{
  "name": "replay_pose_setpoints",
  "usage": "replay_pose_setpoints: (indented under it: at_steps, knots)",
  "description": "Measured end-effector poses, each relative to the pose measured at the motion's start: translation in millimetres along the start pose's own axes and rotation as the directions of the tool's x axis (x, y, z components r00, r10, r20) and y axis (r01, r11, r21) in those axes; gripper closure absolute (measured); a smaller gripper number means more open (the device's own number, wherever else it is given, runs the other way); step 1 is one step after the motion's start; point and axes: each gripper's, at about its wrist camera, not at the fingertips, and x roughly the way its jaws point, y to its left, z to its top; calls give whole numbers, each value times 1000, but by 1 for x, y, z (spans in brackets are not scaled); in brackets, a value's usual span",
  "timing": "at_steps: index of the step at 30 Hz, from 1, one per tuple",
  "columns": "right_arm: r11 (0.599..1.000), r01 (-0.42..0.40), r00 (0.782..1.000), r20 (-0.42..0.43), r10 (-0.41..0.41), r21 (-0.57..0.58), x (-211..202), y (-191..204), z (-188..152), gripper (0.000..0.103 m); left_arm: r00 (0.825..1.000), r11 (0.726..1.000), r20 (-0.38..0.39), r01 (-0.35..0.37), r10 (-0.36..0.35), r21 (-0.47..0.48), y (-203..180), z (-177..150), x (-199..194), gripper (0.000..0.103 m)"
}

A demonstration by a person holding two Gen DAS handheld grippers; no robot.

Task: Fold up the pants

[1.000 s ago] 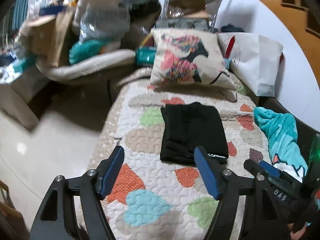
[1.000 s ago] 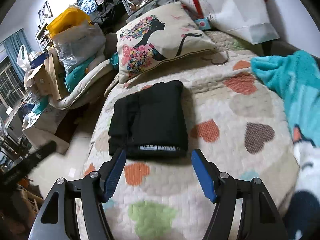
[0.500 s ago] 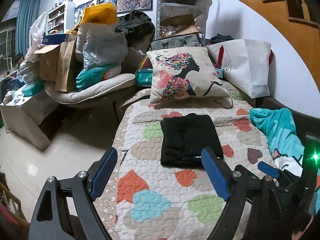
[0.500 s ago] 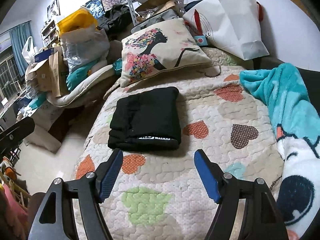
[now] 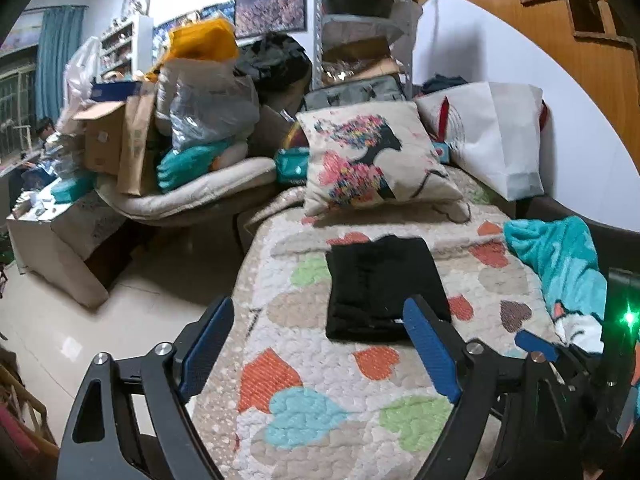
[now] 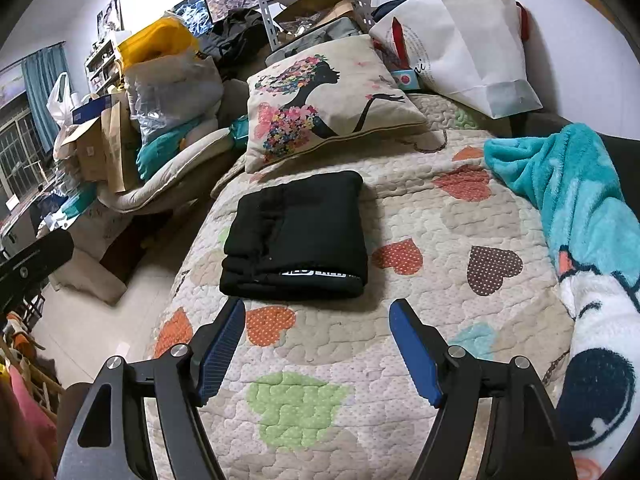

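Black pants (image 6: 296, 236), folded into a flat rectangle, lie mid-quilt (image 6: 440, 216), waistband label toward the cameras. Left of the bed: tiled floor (image 5: 60, 332), boxes and bags heaped on a padded couch (image 5: 192, 196). Left gripper (image 5: 320, 344) jaws wide apart, holding nothing, above the quilt's near end; in its view the right blue pad overlaps the pants' near corner, contact can't be told. Right gripper (image 6: 316, 344) jaws also wide open and empty, tips just short of the pants' near edge, not touching. Pillow (image 6: 324, 96) with flower-lady print behind the pants. White bag (image 6: 460, 40) further right against the wall. Teal blanket (image 6: 580, 200) on quilt's right edge, well apart from pants.
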Motion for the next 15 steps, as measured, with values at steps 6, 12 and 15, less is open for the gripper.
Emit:
replay_pose_setpoints:
  at_steps: [6,12,15]
  knots:
    - [1000,3,1000,-13,-3,-15,4,4,-3,24,997,997,48,-52,55,-57,9,1,-1,0]
    - [999,18,999,-28,-19,-38,9,7,-6,24,998,997,-51,-38,35,-64,18,-10,24,0]
    - [999,29,999,-36,-30,-44,11,6,-7,24,991,997,-129,-31,22,-68,20,-20,41,0]
